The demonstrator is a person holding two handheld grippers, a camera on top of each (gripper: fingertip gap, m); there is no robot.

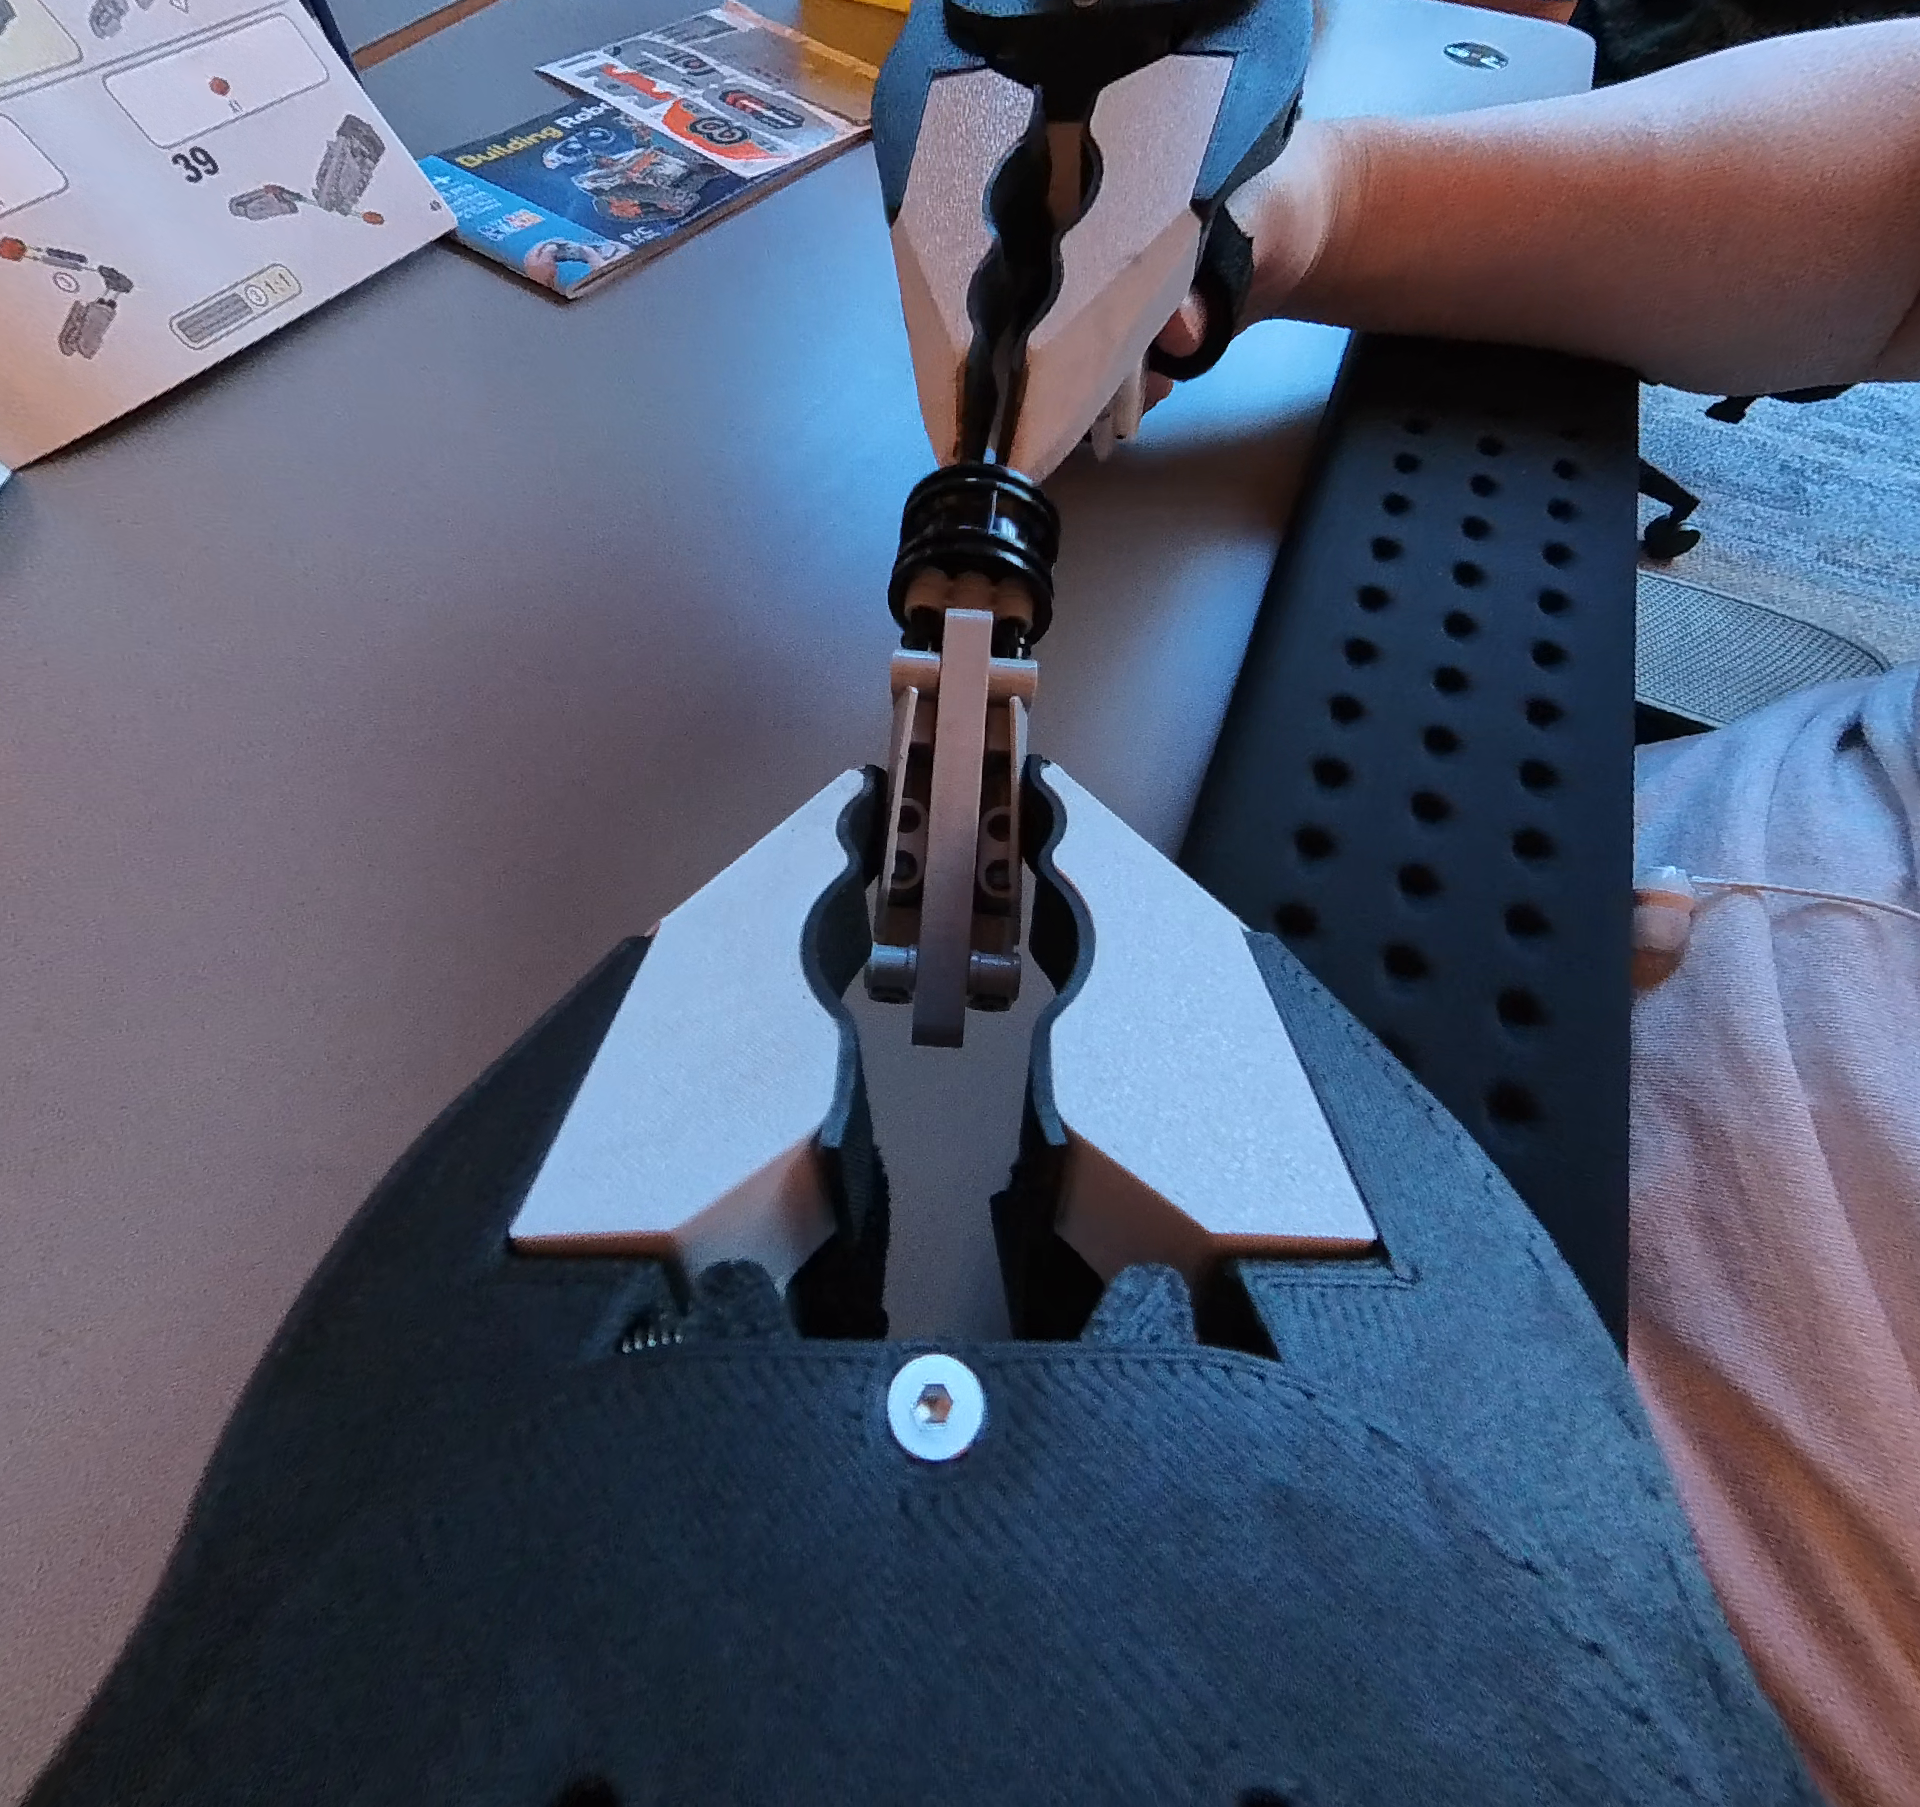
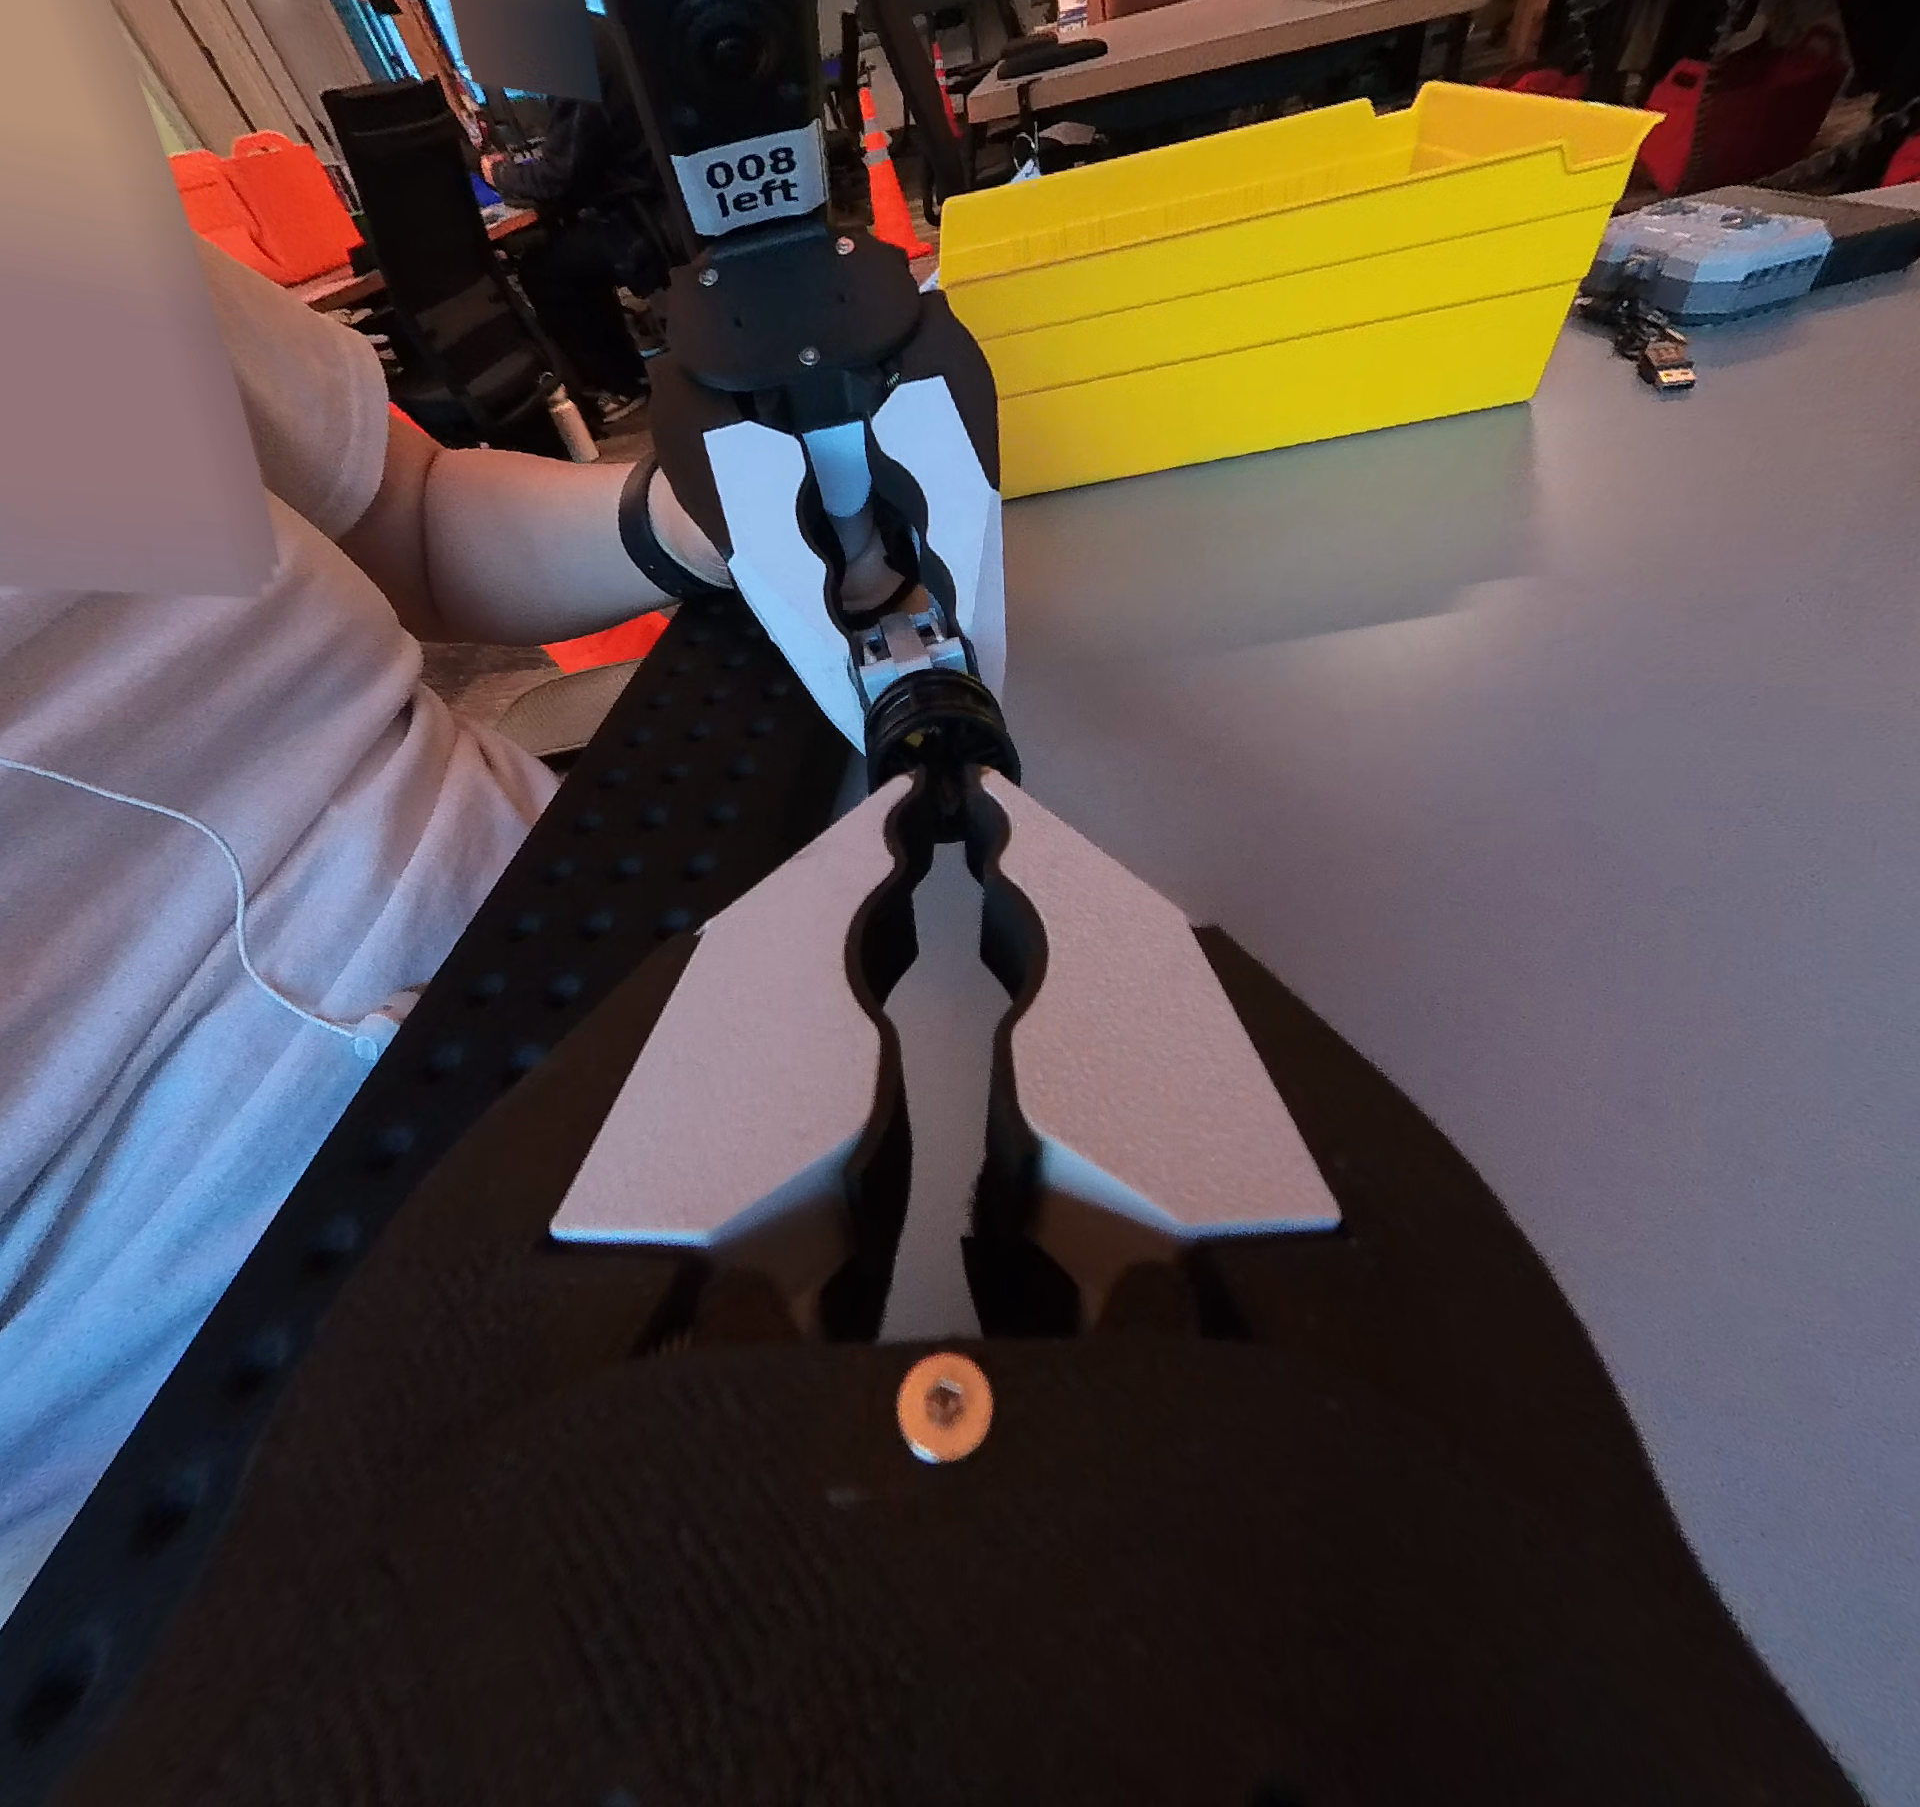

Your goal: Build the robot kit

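Note:
A small grey brick assembly [image 1: 961, 801] with a black coil-spring part [image 1: 975, 536] on its far end hangs above the grey table [image 1: 416, 718]. My left gripper [image 1: 951, 770] is shut on the grey end. My right gripper [image 1: 992, 448] comes in from the far side and is shut on the tip of the black spring part. In the right wrist view my right gripper [image 2: 945, 786] pinches the black spring part [image 2: 940, 718], and the left gripper [image 2: 914, 677] beyond it holds the grey assembly [image 2: 904, 651]. The two grippers face each other tip to tip.
A yellow bin [image 2: 1278, 303] stands behind the grippers. An instruction sheet [image 1: 156, 147], a blue booklet [image 1: 582, 199] and a sticker sheet [image 1: 717, 84] lie at the far left. A black perforated strip [image 1: 1455, 718] lines the table edge. A grey device with a cable [image 2: 1714, 251] lies at the far right. Left tips to right tips: about 5 centimetres.

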